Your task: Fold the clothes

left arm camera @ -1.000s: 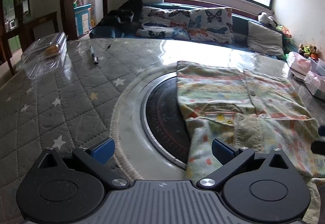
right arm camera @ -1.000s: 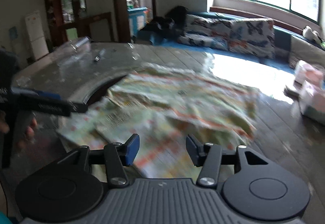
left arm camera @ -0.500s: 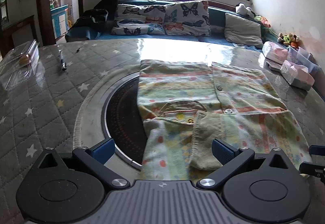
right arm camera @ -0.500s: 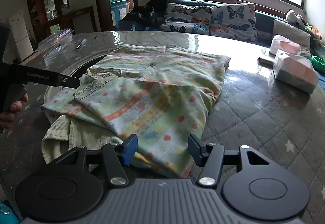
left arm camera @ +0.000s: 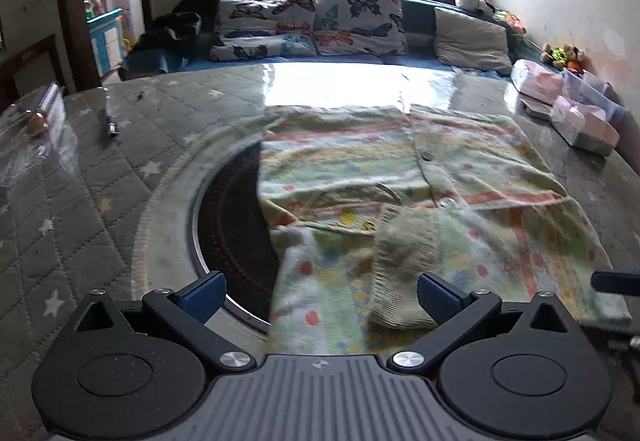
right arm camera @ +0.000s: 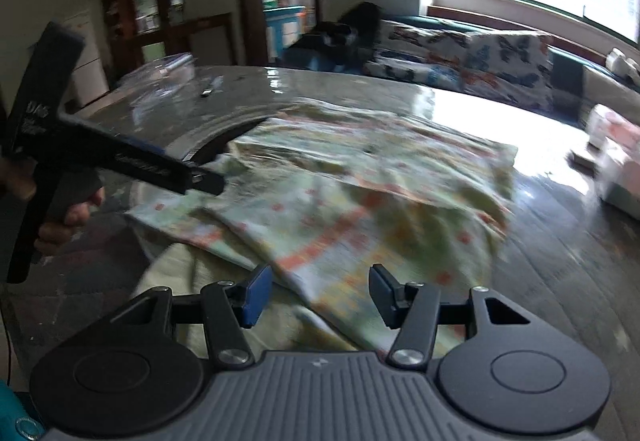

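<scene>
Quilted, glossy surface (left arm camera: 92, 209) carries the shirt (left arm camera: 420, 201), spread flat over the round inset, sleeves folded in. Both tools hang at its near edge — left tool (left arm camera: 318, 291) wide open, right tool (right arm camera: 318, 291) half-open, gripping nothing — likely poised for the next fold.

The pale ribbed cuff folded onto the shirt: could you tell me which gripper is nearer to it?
Left. The left gripper hovers open with the cuff between its fingers. The right gripper hangs open over the shirt's near hem, cuff to its left.
</scene>
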The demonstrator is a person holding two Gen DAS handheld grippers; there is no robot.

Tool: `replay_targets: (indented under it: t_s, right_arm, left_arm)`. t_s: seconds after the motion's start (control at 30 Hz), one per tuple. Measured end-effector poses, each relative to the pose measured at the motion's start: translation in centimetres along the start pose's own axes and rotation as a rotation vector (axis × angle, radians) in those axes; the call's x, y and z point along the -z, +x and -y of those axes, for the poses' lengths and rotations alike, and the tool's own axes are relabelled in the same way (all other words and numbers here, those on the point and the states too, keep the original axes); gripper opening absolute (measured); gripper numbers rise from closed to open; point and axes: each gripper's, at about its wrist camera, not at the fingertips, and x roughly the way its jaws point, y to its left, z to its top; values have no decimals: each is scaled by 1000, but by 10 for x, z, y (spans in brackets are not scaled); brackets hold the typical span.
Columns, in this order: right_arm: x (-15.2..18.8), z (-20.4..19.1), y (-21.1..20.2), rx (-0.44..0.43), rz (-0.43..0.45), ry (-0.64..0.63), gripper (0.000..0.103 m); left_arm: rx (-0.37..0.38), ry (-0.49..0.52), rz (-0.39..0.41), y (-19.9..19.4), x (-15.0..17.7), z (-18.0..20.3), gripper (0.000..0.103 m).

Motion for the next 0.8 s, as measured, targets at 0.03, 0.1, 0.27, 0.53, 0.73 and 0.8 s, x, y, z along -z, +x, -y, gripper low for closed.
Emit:
replay_targets:
  t_s: [0.03, 0.1, 0.27, 0.53, 0.73, 0.8]
  right_arm:
    - [-3, -6, 4, -11, 4, -22, 53]
    - [-10, -16, 13, -35, 9, -60, 48]
    - [-27, -36, 32, -91, 10, -126, 39]
    - [-40, -63, 63, -145, -6, -209, 32]
    - [-35, -69, 77, -126, -20, -238, 10]
    - [-35, -68, 74, -132, -10, -229, 4]
  left_arm:
    - [-8, -4, 4, -1, -1, -2, 103]
    - [-23, -14, 6, -2, -3, -7, 103]
    - [-47, -65, -8, 0, -7, -21, 103]
    - [-47, -95, -13, 2, -7, -27, 103]
    - [-45, -123, -16, 1, -9, -31, 103]
    - [-44, -125, -12, 0, -11, -31, 103]
